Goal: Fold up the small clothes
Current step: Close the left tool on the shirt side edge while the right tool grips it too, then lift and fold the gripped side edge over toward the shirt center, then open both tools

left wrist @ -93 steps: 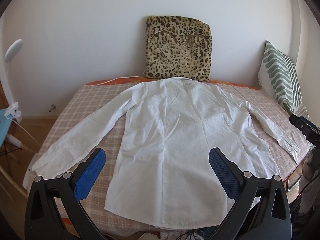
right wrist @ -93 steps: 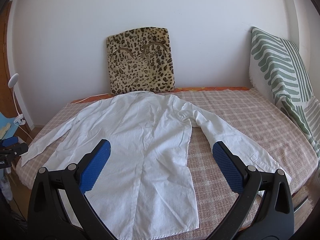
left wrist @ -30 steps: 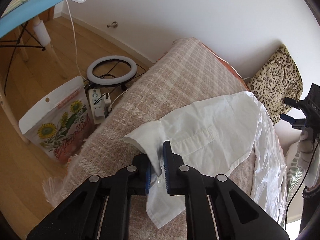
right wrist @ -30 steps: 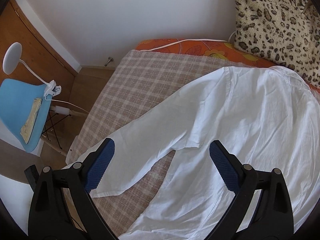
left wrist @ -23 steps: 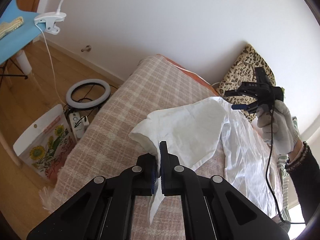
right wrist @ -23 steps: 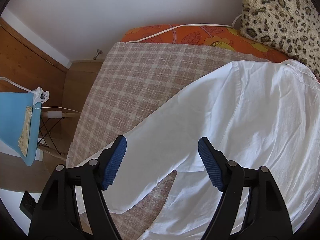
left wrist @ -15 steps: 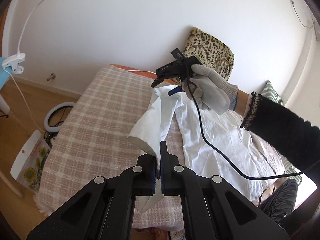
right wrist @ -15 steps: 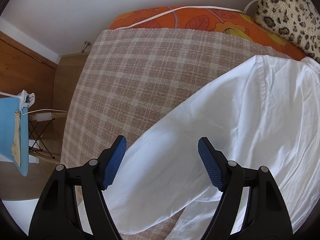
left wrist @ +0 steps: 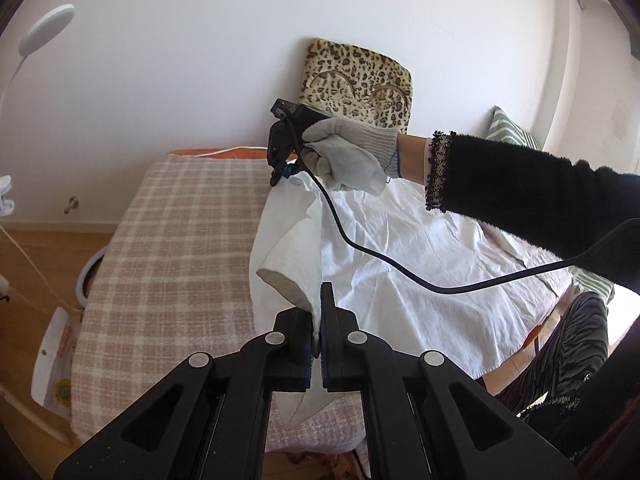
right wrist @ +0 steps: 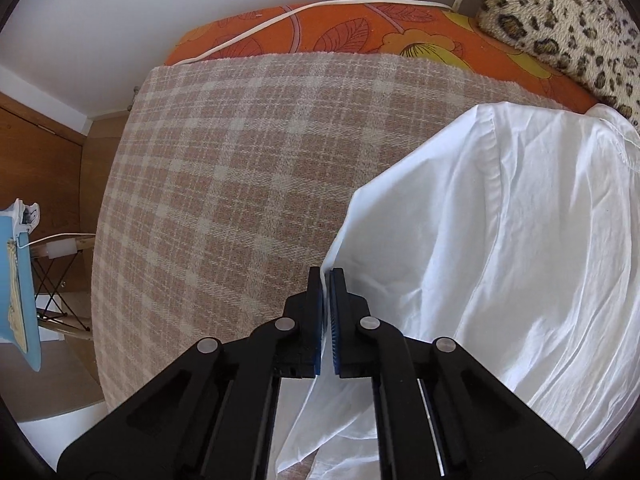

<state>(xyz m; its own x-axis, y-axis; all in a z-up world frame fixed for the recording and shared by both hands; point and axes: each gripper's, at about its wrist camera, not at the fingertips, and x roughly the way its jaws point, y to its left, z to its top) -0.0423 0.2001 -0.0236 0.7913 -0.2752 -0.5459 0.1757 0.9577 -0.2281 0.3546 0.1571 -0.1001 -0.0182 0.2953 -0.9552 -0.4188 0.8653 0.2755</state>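
Note:
A white long-sleeved shirt [left wrist: 420, 260] lies back up on the bed's checked blanket [left wrist: 180, 220]. My left gripper [left wrist: 320, 316] is shut on the sleeve's cuff end and holds it lifted above the blanket, so the sleeve hangs folded towards the shirt's body. In the left wrist view a gloved hand [left wrist: 344, 160] points my right gripper [left wrist: 278, 176] down at the shoulder. In the right wrist view the right gripper [right wrist: 326, 276] has its jaws closing tight on the sleeve's edge of the shirt [right wrist: 520, 240]; the pads press on the fabric.
A leopard cushion [left wrist: 356, 76] leans on the wall behind the shirt, and a striped pillow [left wrist: 512, 134] sits at the right. A black cable [left wrist: 400, 268] hangs over the shirt. A ring light [left wrist: 86, 276] and a printed bag [left wrist: 56, 360] are on the floor at the left.
The left gripper lifted the cuff and swung it from the bed's left edge towards the shirt's body. The right gripper came down over the sleeve near the shoulder and went from open to shut.

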